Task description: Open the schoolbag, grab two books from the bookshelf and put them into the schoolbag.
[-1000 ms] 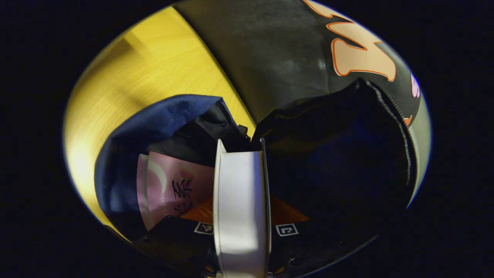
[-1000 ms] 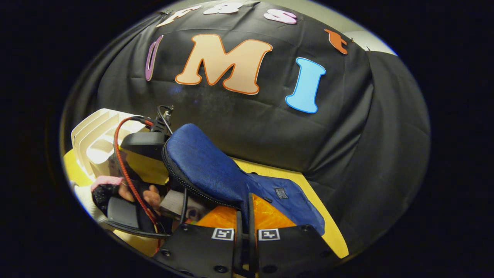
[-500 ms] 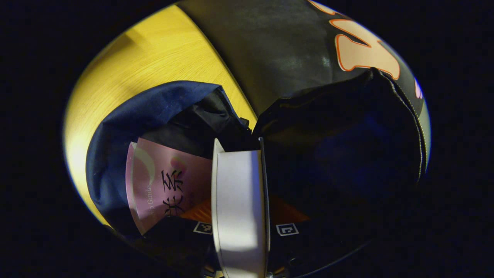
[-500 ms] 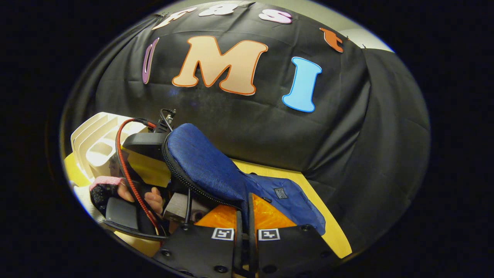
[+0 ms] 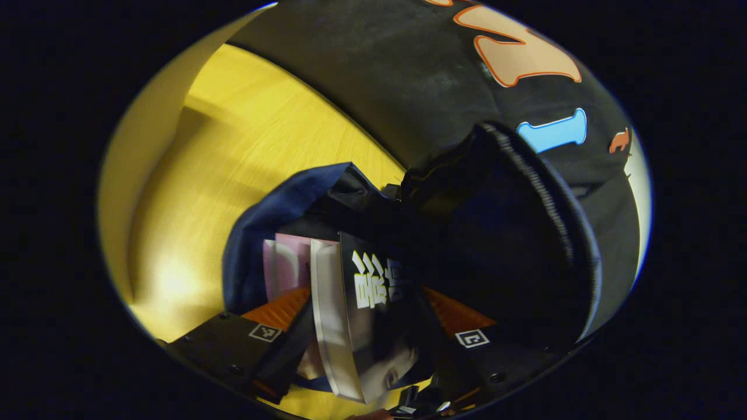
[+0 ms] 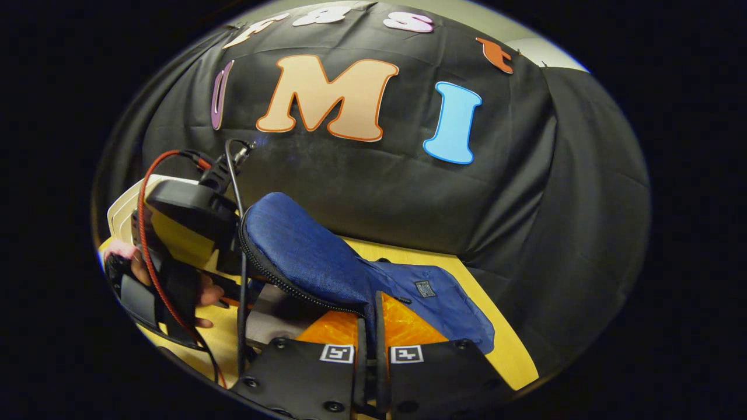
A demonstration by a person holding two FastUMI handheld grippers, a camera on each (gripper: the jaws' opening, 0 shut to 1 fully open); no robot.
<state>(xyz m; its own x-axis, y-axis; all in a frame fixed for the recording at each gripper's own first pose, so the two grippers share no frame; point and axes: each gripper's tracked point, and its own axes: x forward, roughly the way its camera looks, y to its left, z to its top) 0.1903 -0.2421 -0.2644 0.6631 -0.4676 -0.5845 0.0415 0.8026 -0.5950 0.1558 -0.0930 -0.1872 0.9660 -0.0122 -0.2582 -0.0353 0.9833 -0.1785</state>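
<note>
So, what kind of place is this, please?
Probably a staged recording booth, not a home: a black cloth wall hangs behind a yellow wooden table, where a blue fabric schoolbag sits near a white slotted bookshelf.

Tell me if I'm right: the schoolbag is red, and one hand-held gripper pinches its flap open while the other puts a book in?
Nearly. The schoolbag is blue, as the right gripper view shows. The right hand-held gripper does pinch its flap, and the left hand-held gripper lowers a book in.

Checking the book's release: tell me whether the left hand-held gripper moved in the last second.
Yes. In the right gripper view, the left hand-held gripper has risen against the white bookshelf.
</note>
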